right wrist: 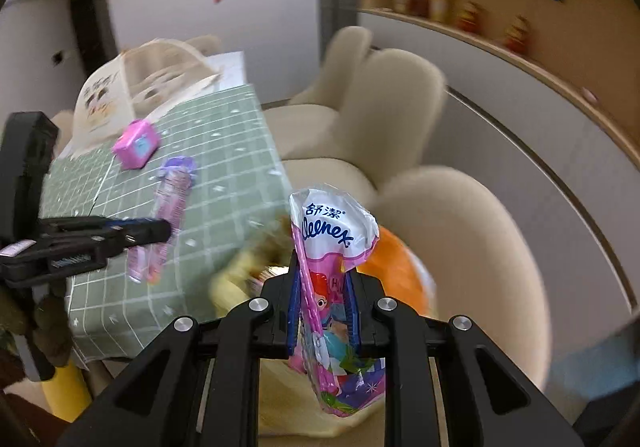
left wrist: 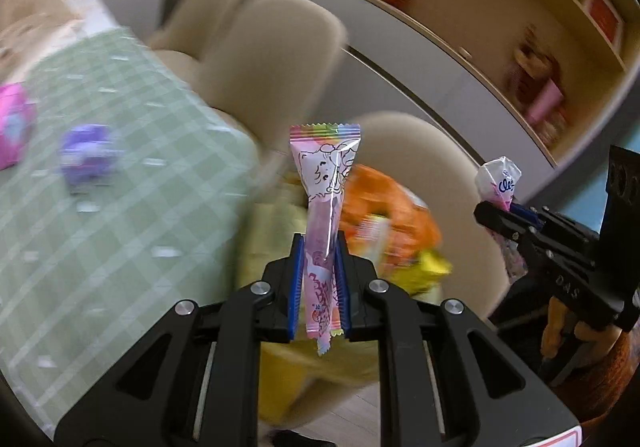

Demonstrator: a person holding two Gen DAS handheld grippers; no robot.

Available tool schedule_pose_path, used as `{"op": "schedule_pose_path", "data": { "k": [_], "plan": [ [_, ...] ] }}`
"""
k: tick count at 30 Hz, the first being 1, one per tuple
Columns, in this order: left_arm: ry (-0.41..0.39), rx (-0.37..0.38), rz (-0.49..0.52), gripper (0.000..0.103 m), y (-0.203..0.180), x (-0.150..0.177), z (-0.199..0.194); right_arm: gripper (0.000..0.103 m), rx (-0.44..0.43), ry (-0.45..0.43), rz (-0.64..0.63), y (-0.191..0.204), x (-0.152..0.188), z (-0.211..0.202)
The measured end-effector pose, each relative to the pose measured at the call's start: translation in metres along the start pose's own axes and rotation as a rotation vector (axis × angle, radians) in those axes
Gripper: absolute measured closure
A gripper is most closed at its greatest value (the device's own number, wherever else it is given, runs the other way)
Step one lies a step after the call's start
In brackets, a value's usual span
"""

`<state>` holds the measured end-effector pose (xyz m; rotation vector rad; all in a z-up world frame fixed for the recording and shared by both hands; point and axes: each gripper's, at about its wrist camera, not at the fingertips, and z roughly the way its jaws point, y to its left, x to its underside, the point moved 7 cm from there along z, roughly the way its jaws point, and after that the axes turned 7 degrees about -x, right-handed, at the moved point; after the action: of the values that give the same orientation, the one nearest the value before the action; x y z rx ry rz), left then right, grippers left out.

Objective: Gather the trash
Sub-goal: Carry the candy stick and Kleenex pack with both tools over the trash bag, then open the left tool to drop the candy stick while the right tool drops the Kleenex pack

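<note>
With both claws loaded, I'm mid-carry off the table. My left gripper is clamped narrow on a long pink candy wrapper, blue pads pressing both sides, wrapper standing up out of the jaws. My right gripper is pinched on a crumpled Kleenex tissue pack wrapper, which sticks out above and hangs below the pads.

Below and ahead of both I see a yellow bin with an orange bag and other bright packaging already in it, blurred, just off the table edge beside the beige chairs. I judge that as the drop target.

Progress: two pieces picked, neither dropped yet. Left on the green checked tablecloth: a pink box, plus a purple item in my left view. Too smeared to say whether that one is trash. A cloth tote bag sits at the far end; probably not trash.

Roughly halfway, I'd guess.
</note>
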<state>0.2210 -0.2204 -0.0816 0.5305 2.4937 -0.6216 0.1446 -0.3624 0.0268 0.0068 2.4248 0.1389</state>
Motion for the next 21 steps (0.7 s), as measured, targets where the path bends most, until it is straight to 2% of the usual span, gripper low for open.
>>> {"op": "schedule_pose_path", "data": {
  "k": [3, 8, 9, 10, 11, 12, 16, 21],
  "plan": [
    [0.066, 0.019, 0.034, 0.09, -0.042, 0.0, 0.039, 0.084, 0.02, -0.015, 0.035, -0.027, 0.015, -0.013],
    [0.139, -0.03, 0.064, 0.088, -0.059, -0.004, 0.084, 0.084, 0.032, -0.056, 0.105, -0.052, 0.031, -0.028],
    [0.146, -0.034, 0.058, 0.077, -0.059, -0.005, 0.091, 0.084, 0.031, -0.063, 0.125, -0.057, 0.034, -0.029],
    [0.148, -0.027, 0.052, 0.07, -0.058, -0.005, 0.093, 0.084, 0.028, -0.066, 0.141, -0.061, 0.037, -0.029],
    [0.147, -0.015, 0.045, 0.06, -0.057, -0.005, 0.093, 0.084, 0.026, -0.066, 0.15, -0.062, 0.039, -0.029],
    [0.144, -0.005, 0.038, 0.057, -0.055, -0.005, 0.092, 0.084, 0.025, -0.064, 0.158, -0.064, 0.041, -0.027],
    [0.115, 0.013, 0.006, 0.051, -0.044, -0.007, 0.073, 0.084, 0.012, -0.057, 0.168, -0.057, 0.043, -0.014],
    [0.051, -0.008, -0.023, 0.042, -0.015, -0.009, 0.036, 0.084, -0.07, -0.058, 0.161, -0.025, 0.026, 0.018]
  ]
}}
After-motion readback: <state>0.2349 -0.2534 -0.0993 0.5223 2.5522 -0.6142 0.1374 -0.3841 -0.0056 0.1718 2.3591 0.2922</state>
